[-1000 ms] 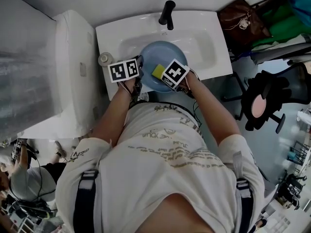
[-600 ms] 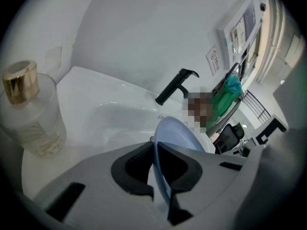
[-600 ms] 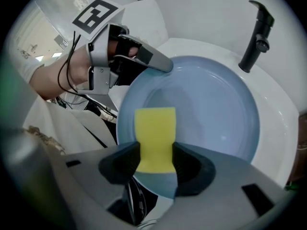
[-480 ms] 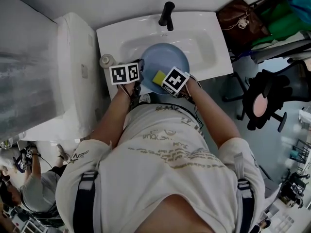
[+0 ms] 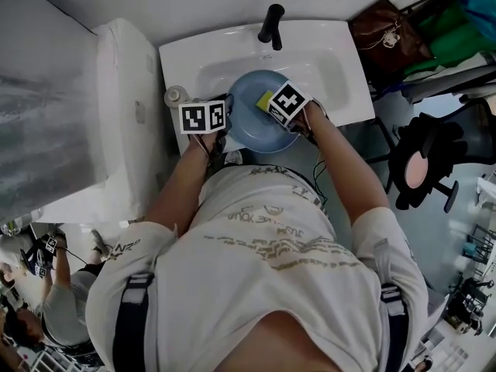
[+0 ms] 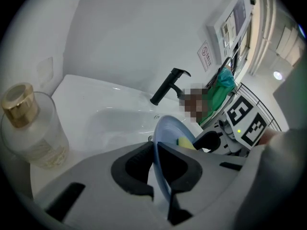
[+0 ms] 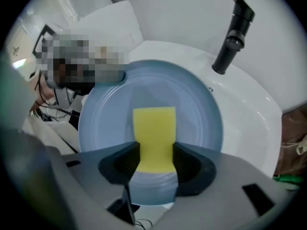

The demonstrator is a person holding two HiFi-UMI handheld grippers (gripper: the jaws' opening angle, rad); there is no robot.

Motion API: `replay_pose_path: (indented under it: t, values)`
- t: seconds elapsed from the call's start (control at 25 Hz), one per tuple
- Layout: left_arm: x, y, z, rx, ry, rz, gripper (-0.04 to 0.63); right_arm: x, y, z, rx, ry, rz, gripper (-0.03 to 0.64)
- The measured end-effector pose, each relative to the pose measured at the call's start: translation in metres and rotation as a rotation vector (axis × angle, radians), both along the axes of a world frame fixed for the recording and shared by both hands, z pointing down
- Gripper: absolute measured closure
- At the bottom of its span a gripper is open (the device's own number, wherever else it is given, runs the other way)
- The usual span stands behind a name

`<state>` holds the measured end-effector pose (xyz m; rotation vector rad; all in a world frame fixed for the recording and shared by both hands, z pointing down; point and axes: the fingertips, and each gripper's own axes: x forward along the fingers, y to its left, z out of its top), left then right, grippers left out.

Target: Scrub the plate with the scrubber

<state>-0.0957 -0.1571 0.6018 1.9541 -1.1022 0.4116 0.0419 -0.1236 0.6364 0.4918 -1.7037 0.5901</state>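
A pale blue plate [image 5: 249, 122] is held over the white sink basin [image 5: 325, 68]. My left gripper [image 6: 154, 176] is shut on the plate's [image 6: 168, 133] left rim, which shows edge-on between the jaws. My right gripper [image 7: 154, 159] is shut on a yellow scrubber [image 7: 153, 138], pressed flat on the plate's face [image 7: 192, 109] near its middle. In the head view the scrubber [image 5: 265, 98] peeks out beside the right gripper's marker cube [image 5: 287, 102], above the plate's upper part.
A black faucet [image 5: 270, 23] stands at the back of the sink. A clear bottle with a gold cap [image 6: 29, 128] sits on the sink's left edge. A white toilet [image 5: 116, 115] is to the left, a bag and a chair to the right.
The right gripper has slid the scrubber from the plate's lower right up toward its upper middle. The left gripper kept the plate in place, rolling it slightly.
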Motion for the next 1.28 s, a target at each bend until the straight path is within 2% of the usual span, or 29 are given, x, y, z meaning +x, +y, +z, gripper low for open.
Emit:
replay_pose_path:
  t: [0.2,0.52,0.96,1.28]
  values:
    - [-0.005,0.0,0.003,-0.016,0.012,-0.02,0.557,0.014,-0.032,0.003,0.037,-0.019,0.104,0.403]
    - [-0.005,-0.002,0.002,-0.026,0.002,-0.045,0.557,0.028,-0.036,0.004,0.062,-0.029,0.137,0.408]
    - [-0.008,-0.006,0.011,-0.039,0.018,-0.095,0.558,0.026,0.019,0.005,-0.021,-0.046,0.082,0.407]
    - [-0.006,-0.011,0.013,-0.047,0.036,-0.111,0.558,-0.002,0.062,0.0,-0.058,-0.104,0.057,0.407]
